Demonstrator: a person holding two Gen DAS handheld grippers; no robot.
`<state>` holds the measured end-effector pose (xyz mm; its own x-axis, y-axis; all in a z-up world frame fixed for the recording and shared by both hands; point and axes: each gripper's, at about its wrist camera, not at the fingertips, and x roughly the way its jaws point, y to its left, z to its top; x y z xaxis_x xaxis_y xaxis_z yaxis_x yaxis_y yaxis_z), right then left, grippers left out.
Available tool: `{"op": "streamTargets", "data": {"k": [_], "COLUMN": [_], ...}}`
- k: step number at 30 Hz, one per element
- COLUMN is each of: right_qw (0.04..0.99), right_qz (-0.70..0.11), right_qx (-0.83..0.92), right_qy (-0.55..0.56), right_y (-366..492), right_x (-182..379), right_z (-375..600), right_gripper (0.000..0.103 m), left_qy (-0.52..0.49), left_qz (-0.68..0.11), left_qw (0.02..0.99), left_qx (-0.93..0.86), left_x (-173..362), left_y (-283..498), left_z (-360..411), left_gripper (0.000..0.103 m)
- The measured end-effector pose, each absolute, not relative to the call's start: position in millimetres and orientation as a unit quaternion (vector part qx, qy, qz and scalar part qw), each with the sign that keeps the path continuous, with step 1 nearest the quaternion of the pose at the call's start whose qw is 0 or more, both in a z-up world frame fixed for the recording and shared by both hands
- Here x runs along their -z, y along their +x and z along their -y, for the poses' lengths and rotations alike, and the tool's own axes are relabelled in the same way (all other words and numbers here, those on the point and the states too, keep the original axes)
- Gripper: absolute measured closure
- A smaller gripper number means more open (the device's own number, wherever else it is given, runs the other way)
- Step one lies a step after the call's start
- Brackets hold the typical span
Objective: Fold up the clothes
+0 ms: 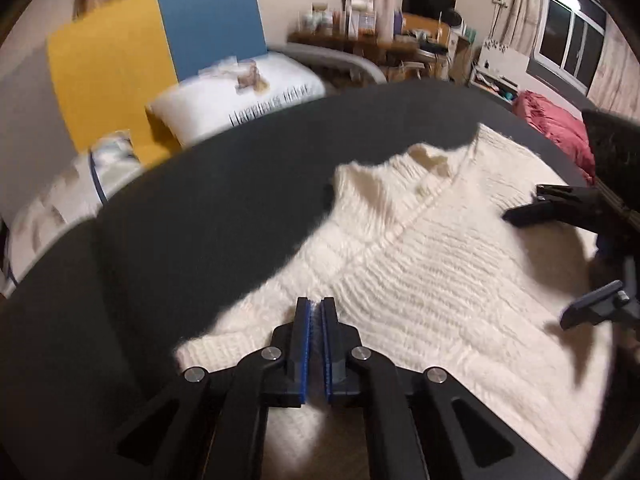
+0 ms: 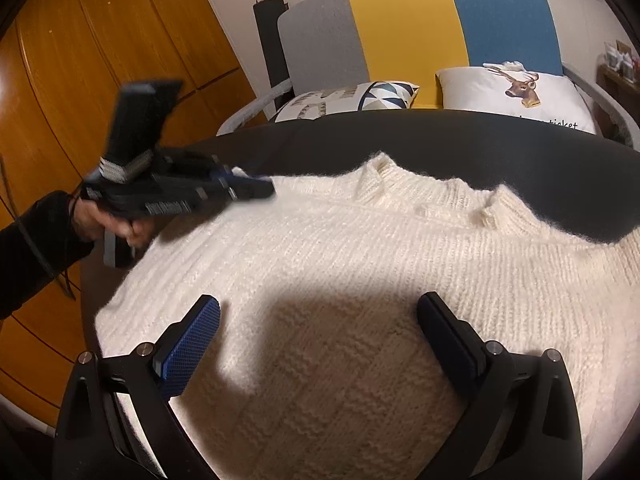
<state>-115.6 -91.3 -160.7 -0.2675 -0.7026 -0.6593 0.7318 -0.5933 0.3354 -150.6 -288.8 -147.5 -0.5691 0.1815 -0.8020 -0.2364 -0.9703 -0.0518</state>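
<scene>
A cream knit sweater [image 1: 420, 280] [image 2: 360, 264] lies spread flat on a dark round table [image 1: 200, 220] [image 2: 460, 144], with its collar toward the far edge. My left gripper [image 1: 316, 304] is shut at the sweater's near left edge, and fuzzy knit shows pinched between its blue pads. In the right wrist view the left gripper [image 2: 262, 190] sits at the sweater's left shoulder edge, held by a hand in a dark sleeve. My right gripper [image 2: 320, 302] [image 1: 536, 268] hovers wide open over the sweater's body, with nothing between its fingers.
A grey, yellow and blue sofa [image 2: 400, 28] with white pillows [image 2: 516, 88] stands behind the table. A red cloth [image 1: 556, 120] lies past the table's far right edge. Wooden wardrobe doors [image 2: 100, 40] stand to the left. A cluttered desk [image 1: 400, 36] is at the back.
</scene>
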Motion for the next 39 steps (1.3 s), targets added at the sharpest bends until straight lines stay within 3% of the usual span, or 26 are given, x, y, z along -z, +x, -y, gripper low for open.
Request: {"op": "streamTargets", "data": {"k": [3,5,8,12,16,18,20,22,29,34,39], "right_qw": [0.449,0.445,0.432,0.46,0.466,0.436,0.425,0.417,0.446,0.543,0.628], "right_qz": [-0.021,-0.028,-0.064,-0.083,-0.124,-0.147,-0.133,-0.132,-0.087,-0.012,0.009], "right_qx": [0.796,0.798,0.8,0.794,0.783,0.784,0.792,0.796,0.785,0.718,0.637], "right_qy": [0.405,0.406,0.41,0.388,0.392,0.417,0.418,0.418,0.421,0.436,0.447], "right_y": [-114.6,-113.1,-107.5,-94.4,-95.0,-107.6,-115.4,-113.9,-110.6,-105.5,-129.5], "right_x": [160.9,160.2,155.0,132.4,133.0,151.0,162.0,161.6,149.0,131.9,115.4], "right_z": [92.4,94.8,104.0,121.9,148.4,157.0,155.1,154.7,140.1,138.5,147.5], "right_gripper": [0.003,0.003,0.003,0.002,0.002,0.002,0.0,0.0,0.0,0.0,0.0], "left_qy": [-0.443,-0.437,-0.406,-0.363,-0.425,-0.442,-0.427,-0.406,-0.375,-0.419,-0.451], "left_qz": [-0.002,0.008,0.039,0.043,-0.024,0.022,0.12,0.157,0.161,0.194,0.167], "left_qw": [0.107,0.095,0.074,0.12,0.11,0.073,0.062,0.055,0.012,0.095,0.149], "left_qx": [-0.89,-0.894,-0.91,-0.923,-0.898,-0.894,-0.894,-0.899,-0.913,-0.882,-0.864], "left_x": [142.8,133.6,105.5,82.1,115.6,136.3,136.5,131.5,112.0,121.0,138.3], "left_y": [-149.2,-144.6,-126.4,-93.7,-99.0,-108.3,-106.8,-100.2,-67.9,-94.8,-124.3], "left_z": [293.8,304.3,328.2,332.2,300.4,310.5,328.6,337.6,376.1,393.6,384.1], "left_gripper": [0.095,0.085,0.085,0.086,0.083,0.083,0.084,0.084,0.08,0.069,0.069]}}
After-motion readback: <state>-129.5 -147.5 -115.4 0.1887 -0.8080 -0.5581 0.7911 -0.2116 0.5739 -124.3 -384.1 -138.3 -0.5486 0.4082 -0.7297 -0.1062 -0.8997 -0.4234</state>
